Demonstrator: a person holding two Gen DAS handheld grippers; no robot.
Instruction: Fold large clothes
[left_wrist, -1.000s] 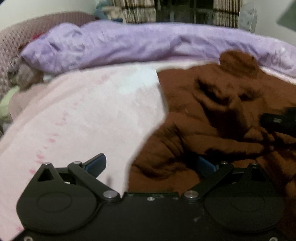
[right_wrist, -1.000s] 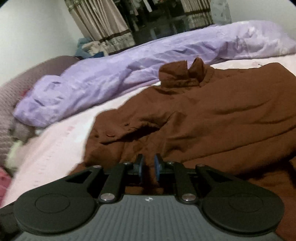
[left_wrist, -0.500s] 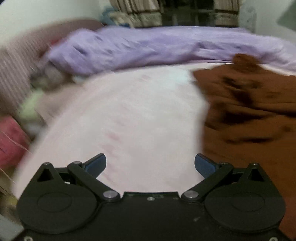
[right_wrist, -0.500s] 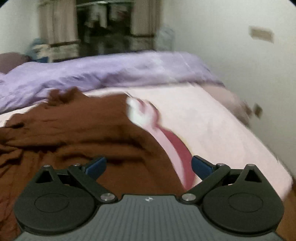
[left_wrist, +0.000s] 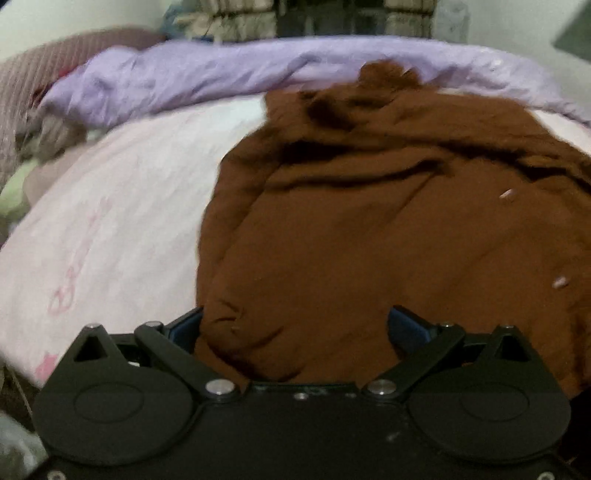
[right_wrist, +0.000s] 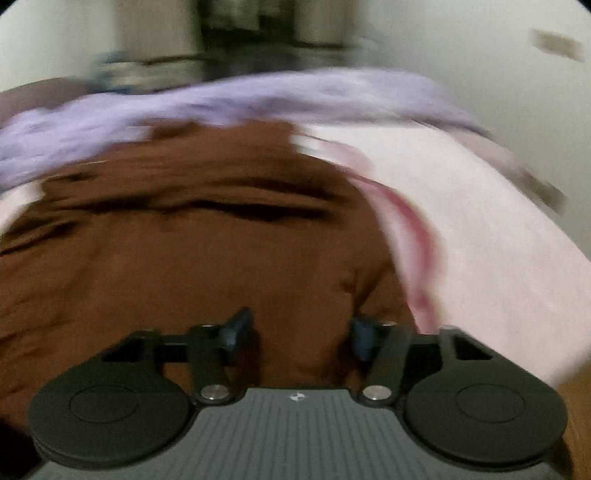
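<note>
Bed (left_wrist: 110, 229) holds brown garment (left_wrist: 351, 240).

This was a home bedroom. A bed (left_wrist: 110, 221) with a pale pink printed sheet filled the view, and a rumpled lilac duvet (left_wrist: 221, 74) lay along its far side. Curtains (left_wrist: 236, 18) hung at a dark window behind it, beside plain pale walls (right_wrist: 498, 74). A brown garment (left_wrist: 351, 229) was spread on the sheet.

Black tool (left_wrist: 295, 328) linkages, silver screws, seemingly blue fingertips (right_wrist: 233, 332).
</note>
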